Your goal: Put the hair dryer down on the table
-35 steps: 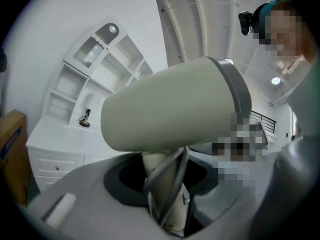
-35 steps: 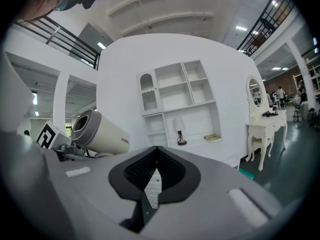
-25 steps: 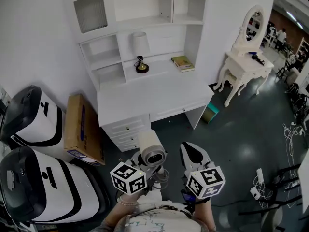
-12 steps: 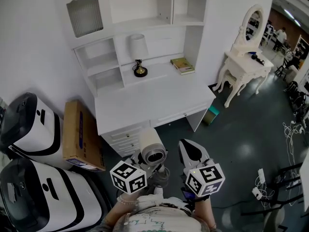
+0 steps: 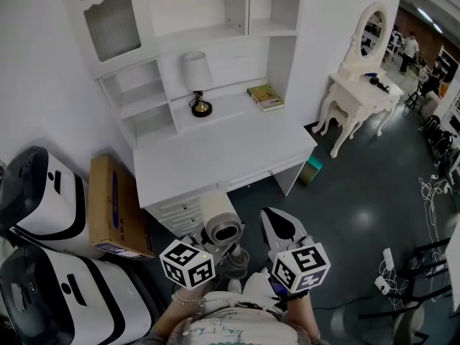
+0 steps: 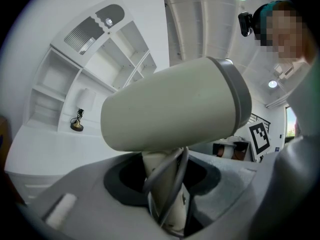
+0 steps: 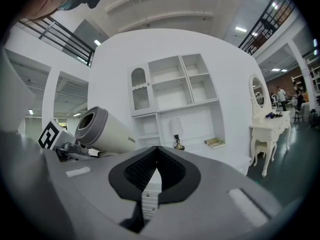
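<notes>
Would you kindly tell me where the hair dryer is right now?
Lower middle of the head view: the hair dryer is held by its handle in the left gripper, in front of the white desk, beside the right gripper.

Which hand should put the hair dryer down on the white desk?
Left. The left gripper has its jaws clamped on the handle of the hair dryer, and the white desk lies ahead of it. The right gripper is shut and holds nothing.
</notes>
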Motion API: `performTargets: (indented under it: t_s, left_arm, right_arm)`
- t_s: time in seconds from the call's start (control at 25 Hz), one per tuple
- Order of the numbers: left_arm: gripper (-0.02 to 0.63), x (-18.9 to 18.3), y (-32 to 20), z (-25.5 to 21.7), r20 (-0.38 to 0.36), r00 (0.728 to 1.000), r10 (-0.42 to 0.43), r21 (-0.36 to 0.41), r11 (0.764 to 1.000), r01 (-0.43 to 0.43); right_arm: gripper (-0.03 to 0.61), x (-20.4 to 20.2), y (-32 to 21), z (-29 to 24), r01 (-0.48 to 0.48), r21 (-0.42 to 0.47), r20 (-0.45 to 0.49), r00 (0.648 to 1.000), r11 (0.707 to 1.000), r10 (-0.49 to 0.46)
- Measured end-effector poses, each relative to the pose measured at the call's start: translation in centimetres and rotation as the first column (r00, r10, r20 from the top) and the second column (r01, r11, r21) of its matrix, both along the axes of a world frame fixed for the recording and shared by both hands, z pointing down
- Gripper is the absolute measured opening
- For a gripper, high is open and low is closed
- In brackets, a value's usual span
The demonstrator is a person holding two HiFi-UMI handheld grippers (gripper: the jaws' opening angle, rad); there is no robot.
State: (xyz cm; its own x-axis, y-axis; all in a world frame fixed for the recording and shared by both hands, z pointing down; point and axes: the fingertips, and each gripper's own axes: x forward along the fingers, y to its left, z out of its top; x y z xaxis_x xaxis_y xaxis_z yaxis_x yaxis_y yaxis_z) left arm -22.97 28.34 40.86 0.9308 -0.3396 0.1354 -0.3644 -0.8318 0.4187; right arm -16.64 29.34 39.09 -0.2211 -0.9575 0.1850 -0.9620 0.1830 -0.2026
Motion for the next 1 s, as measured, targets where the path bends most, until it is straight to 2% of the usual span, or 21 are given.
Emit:
performTargets:
  t_s: [0.64,1.0]
  left_arm:
    - [0.172,8.6,-5.1,-1.3,-0.02,0.996,-0.09,-0.002,0.996,0.09]
    - [0.172,12.2,-6.1,-0.8,-0.024,0.988,-0.155,-0.012,0.988,0.155]
  right_arm:
    - [0.028,7.9,-6.0,-1.5,0.11,0.008,-0.01,0.994,0.994,-0.109]
    - [0.028,11.3,-7.2,-0.8,0.174,0.002,-0.002,0.985,0.985,-0.174]
